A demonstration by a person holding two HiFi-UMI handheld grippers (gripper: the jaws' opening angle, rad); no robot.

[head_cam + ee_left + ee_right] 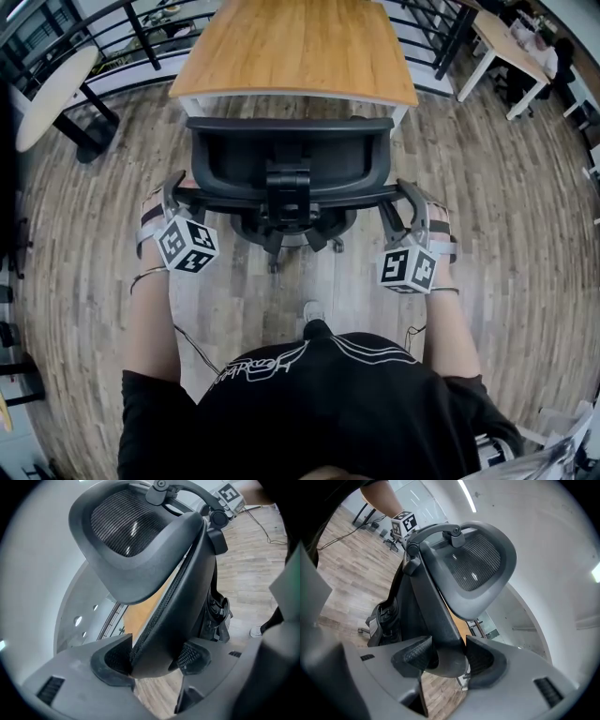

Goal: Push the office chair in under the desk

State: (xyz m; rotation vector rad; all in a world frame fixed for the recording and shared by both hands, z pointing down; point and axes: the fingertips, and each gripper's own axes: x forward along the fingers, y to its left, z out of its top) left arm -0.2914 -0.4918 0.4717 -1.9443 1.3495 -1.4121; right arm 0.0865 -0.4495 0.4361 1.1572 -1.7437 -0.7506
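Observation:
A black mesh office chair (291,159) stands on the wood floor just in front of the wooden desk (295,47), with its seat facing the desk. My left gripper (173,195) is shut on the left edge of the chair's backrest (187,583), and the edge sits between both pads (152,660). My right gripper (412,202) is shut on the backrest's right edge (431,602), which is pinched between its pads (450,658). The headrest (126,527) rises above the backrest in both gripper views. The seat is hidden by the backrest.
A round white table (52,94) on a black foot stands at the far left by a dark railing (122,28). Another light desk (506,47) with seated people is at the far right. The chair's star base (281,239) is close to my shoe (312,311).

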